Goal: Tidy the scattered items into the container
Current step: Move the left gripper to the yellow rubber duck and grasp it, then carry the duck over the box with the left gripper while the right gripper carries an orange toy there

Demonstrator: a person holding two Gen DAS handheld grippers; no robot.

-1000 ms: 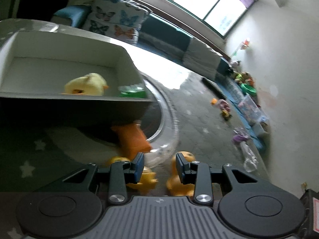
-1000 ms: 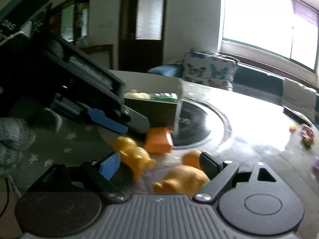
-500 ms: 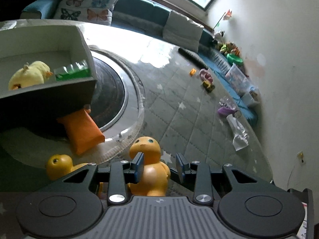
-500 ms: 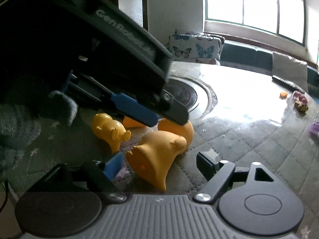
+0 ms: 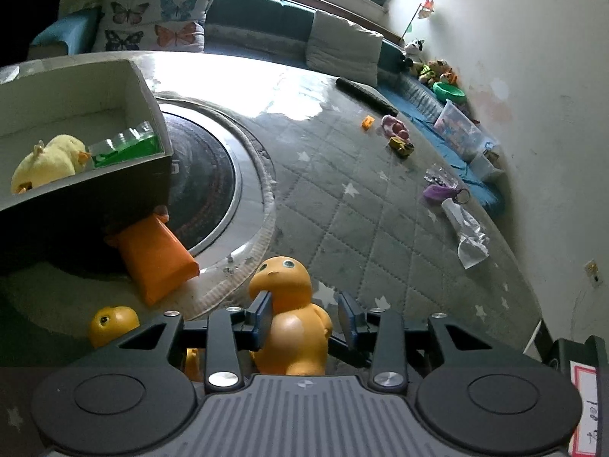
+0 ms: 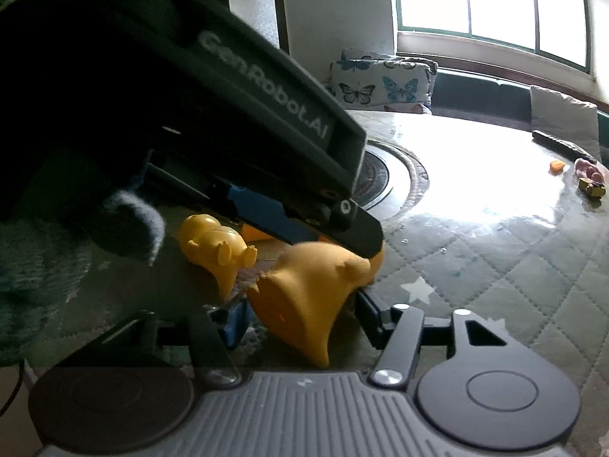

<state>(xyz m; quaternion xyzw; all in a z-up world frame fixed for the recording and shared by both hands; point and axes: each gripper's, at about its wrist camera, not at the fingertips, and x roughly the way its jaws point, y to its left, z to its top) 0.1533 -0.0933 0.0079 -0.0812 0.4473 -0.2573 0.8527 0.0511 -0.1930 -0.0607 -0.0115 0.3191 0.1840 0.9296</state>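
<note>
Standing on the quilted mat (image 5: 380, 221), the white container (image 5: 144, 87) is seen holding a plush chick (image 5: 49, 160). An orange duck (image 5: 289, 327) is straddled by the just-widened, spread left gripper (image 5: 304, 314). An overturned orange toy (image 6: 308, 293) is pinched by the just-closing right gripper (image 6: 304, 314).

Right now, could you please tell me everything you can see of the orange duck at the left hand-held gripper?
The orange duck is a smooth, glossy toy, plastic or rubber by its look, with a round head, dark eyes and a plump body. It stands upright on the quilted star mat, just off the round rug's edge, between the fingers of the left hand-held gripper. The jaws have just been opening: one finger looks against its neck, and the other stands clear. Its base is hidden.
</note>
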